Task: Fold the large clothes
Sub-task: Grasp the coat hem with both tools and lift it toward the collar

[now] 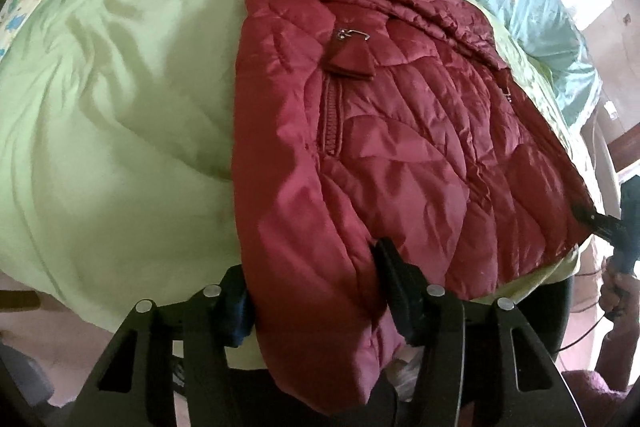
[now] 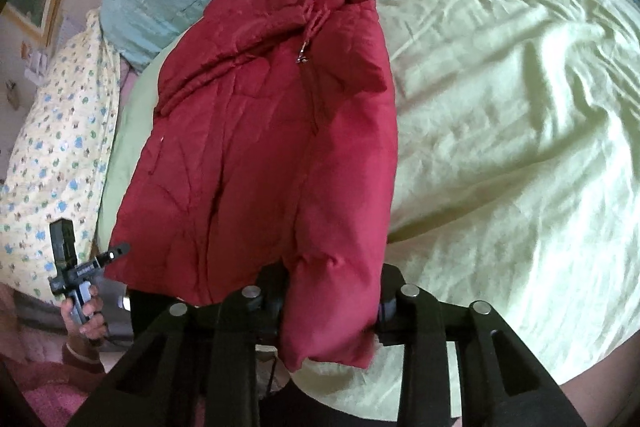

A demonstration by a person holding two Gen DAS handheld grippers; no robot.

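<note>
Pale green bedsheet (image 1: 100,99) spread wide under a quilted red jacket (image 1: 380,131). Left of the jacket's zip (image 1: 332,123), left gripper (image 1: 312,291) clamped part-closed on the near hem; right of it, right gripper (image 2: 328,303) pinching the hem corner likewise.

Both cameras sit close over the near hem of the red jacket (image 1: 392,131), angled steeply down across the bed (image 1: 100,107). The left wrist view looks from the hem's left corner, the right wrist view from its right. They share the jacket and green sheet (image 2: 500,107).
</note>
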